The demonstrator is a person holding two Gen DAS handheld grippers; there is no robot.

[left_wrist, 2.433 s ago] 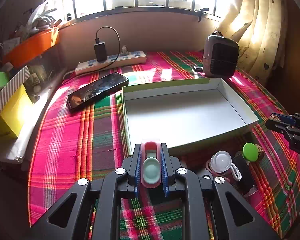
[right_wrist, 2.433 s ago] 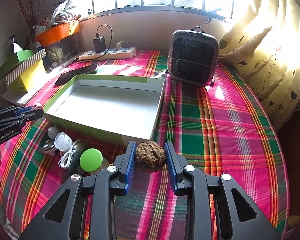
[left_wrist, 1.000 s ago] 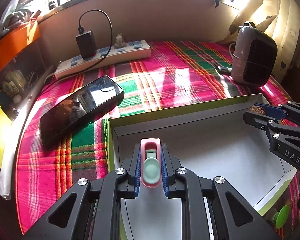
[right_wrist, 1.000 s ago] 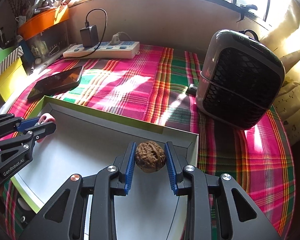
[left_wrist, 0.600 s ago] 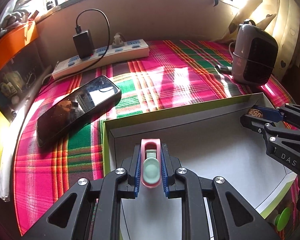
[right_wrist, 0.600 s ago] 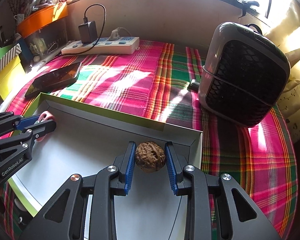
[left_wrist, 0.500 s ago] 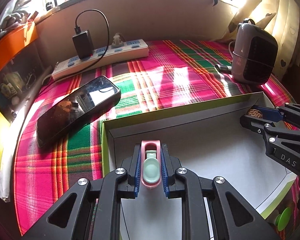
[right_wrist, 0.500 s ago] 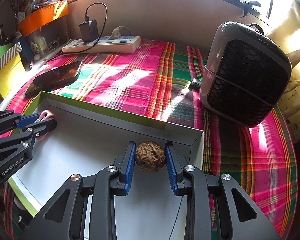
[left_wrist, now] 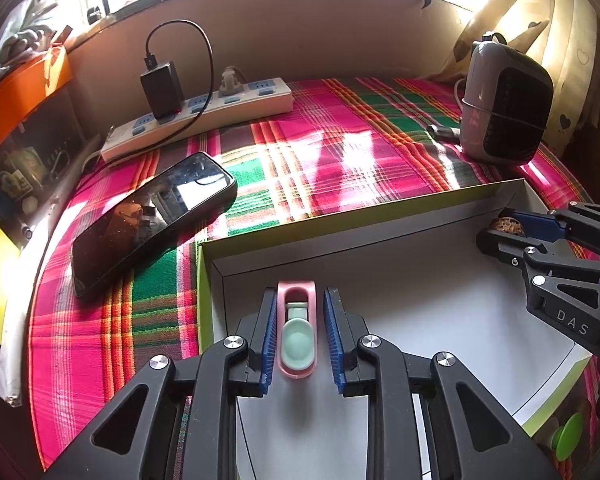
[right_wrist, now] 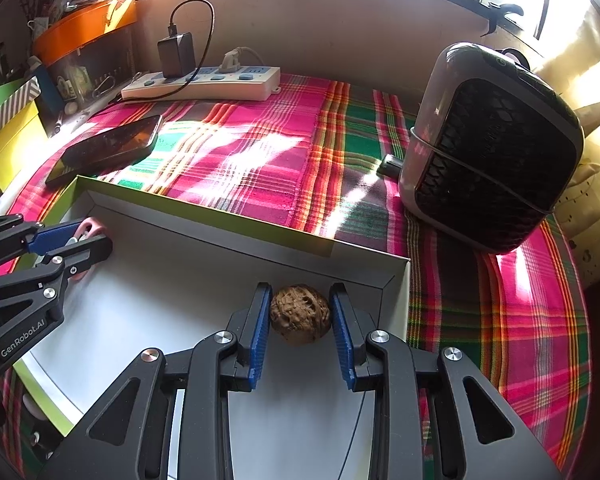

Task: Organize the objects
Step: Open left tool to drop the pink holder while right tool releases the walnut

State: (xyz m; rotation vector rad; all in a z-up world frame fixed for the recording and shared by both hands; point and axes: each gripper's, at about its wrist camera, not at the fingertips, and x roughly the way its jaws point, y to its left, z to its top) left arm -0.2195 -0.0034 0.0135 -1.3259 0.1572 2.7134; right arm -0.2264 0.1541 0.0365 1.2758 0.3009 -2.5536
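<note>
A shallow white box with green rim lies on the plaid cloth. My left gripper is over its far left corner; its jaws stand slightly apart from a pink holder with a pale green insert, which rests on the box floor. It shows as a pink tip in the right wrist view. My right gripper is shut on a brown walnut low over the far right corner; the walnut also shows in the left wrist view.
A black phone lies left of the box. A power strip with charger runs along the back wall. A grey heater stands at the right. A green-capped item lies outside the box's near right edge. Boxes and an orange tray crowd the left.
My left jaws have opened a little off the pink holder, which now rests in the box. The right gripper with the walnut has sunk slightly toward the far right corner.
</note>
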